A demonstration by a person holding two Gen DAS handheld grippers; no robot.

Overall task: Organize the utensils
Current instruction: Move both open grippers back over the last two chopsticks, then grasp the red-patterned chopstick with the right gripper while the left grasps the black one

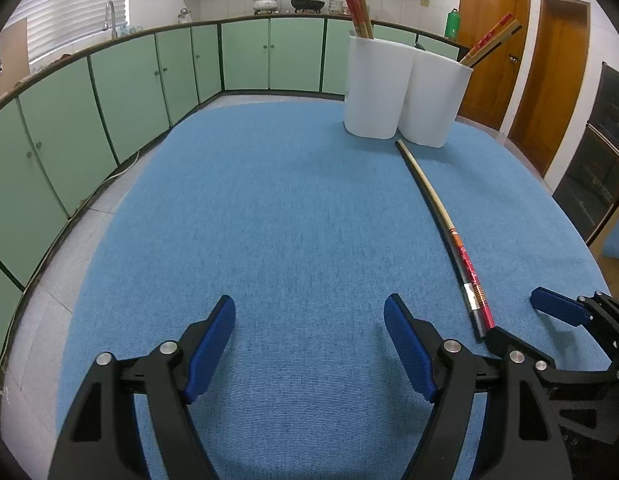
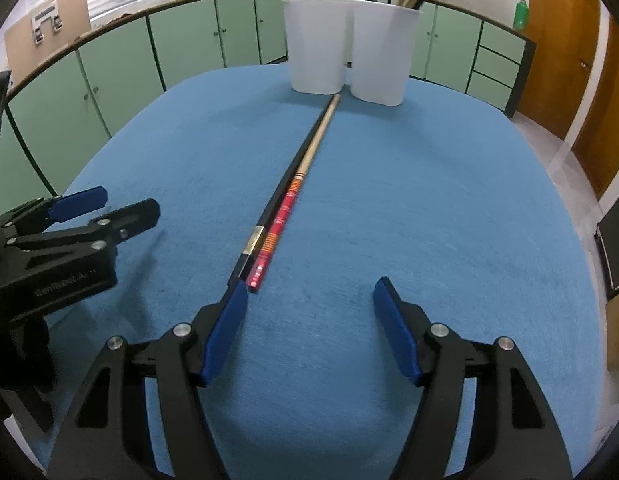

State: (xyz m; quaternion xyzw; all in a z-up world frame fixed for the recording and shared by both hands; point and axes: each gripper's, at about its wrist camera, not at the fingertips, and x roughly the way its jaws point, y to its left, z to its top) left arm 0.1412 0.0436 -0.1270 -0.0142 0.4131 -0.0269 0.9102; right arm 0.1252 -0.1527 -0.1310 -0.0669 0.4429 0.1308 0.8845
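Left gripper low and level, pointing forward, blue fingers spread wide, nothing between them. Right gripper same pose, blue fingers also wide apart, empty. The two sit side by side, near each other, each showing in the other's view.

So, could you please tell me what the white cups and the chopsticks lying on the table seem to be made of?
The white cups look like matte plastic: smooth, uniform, slightly translucent walls. The chopsticks look like lacquered wood or bamboo: a pale tan shaft beside a black one, with glossy red patterned ends.
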